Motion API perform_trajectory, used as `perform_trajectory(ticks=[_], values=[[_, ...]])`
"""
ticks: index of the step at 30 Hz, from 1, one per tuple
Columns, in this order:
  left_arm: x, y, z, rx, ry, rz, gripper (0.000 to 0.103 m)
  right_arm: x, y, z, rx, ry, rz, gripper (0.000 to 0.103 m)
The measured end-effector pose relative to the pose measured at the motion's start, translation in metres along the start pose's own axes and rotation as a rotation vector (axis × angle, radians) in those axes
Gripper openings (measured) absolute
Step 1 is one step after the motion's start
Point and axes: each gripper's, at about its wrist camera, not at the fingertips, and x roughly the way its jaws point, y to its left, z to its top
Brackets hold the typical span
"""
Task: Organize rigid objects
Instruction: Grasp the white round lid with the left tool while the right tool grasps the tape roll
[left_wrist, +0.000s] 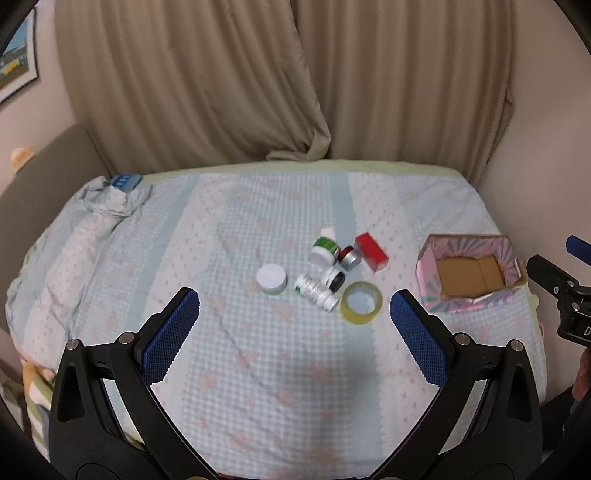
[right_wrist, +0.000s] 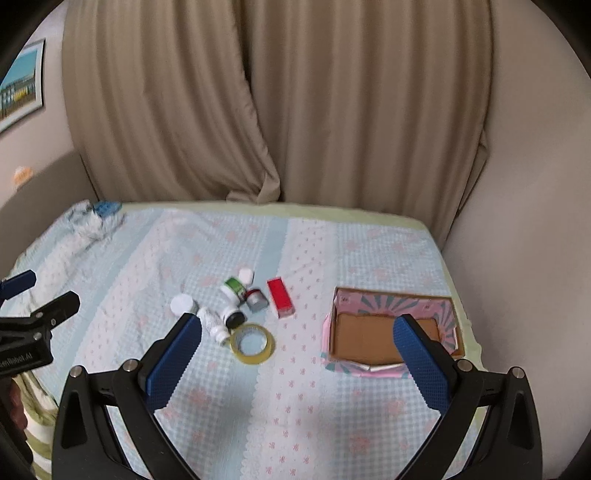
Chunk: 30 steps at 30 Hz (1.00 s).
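A cluster of small objects lies mid-bed: a white-lidded jar (left_wrist: 272, 279) (right_wrist: 181, 304), a white bottle on its side (left_wrist: 316, 293) (right_wrist: 213, 325), a green-labelled bottle (left_wrist: 324, 250) (right_wrist: 232, 288), a black-capped jar (left_wrist: 333, 278) (right_wrist: 233, 318), a red-and-silver jar (left_wrist: 349, 257) (right_wrist: 256, 299), a red box (left_wrist: 371, 252) (right_wrist: 280, 298) and a yellow tape roll (left_wrist: 361, 303) (right_wrist: 253, 344). An empty pink patterned box (left_wrist: 471, 273) (right_wrist: 391, 332) sits to the right. My left gripper (left_wrist: 294, 301) is open and empty, short of the cluster. My right gripper (right_wrist: 298, 326) is open and empty, between tape and box.
The objects rest on a pale blue checked bedspread (left_wrist: 280, 369) (right_wrist: 303, 406). Beige curtains (left_wrist: 280, 81) hang behind the bed, and a wall runs along its right side (right_wrist: 517, 221). Rumpled fabric (left_wrist: 107, 201) lies at the far left corner.
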Motion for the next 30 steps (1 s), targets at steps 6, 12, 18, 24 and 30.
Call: perform_trajectory(ticks=[6, 12, 18, 24, 30], values=[[0.052, 0.044, 0.002, 0.088, 0.048, -0.038, 0.103, 0.037, 0.027, -0.01, 0.085, 0.075, 0.04, 0.103], [0.12, 0.078, 0.007, 0.195, 0.101, -0.099, 0.103, 0.086, 0.058, -0.02, 0.215, 0.15, -0.001, 0.103], [0.211, 0.098, 0.002, 0.259, 0.194, -0.158, 0.103, 0.148, 0.085, -0.035, 0.281, 0.2, -0.08, 0.103], [0.297, 0.098, -0.01, 0.271, 0.285, -0.173, 0.103, 0.221, 0.097, -0.06, 0.289, 0.3, -0.127, 0.103], [0.375, 0.091, -0.027, 0.28, 0.38, -0.166, 0.102, 0.29, 0.099, -0.094, 0.272, 0.416, -0.13, 0.103]])
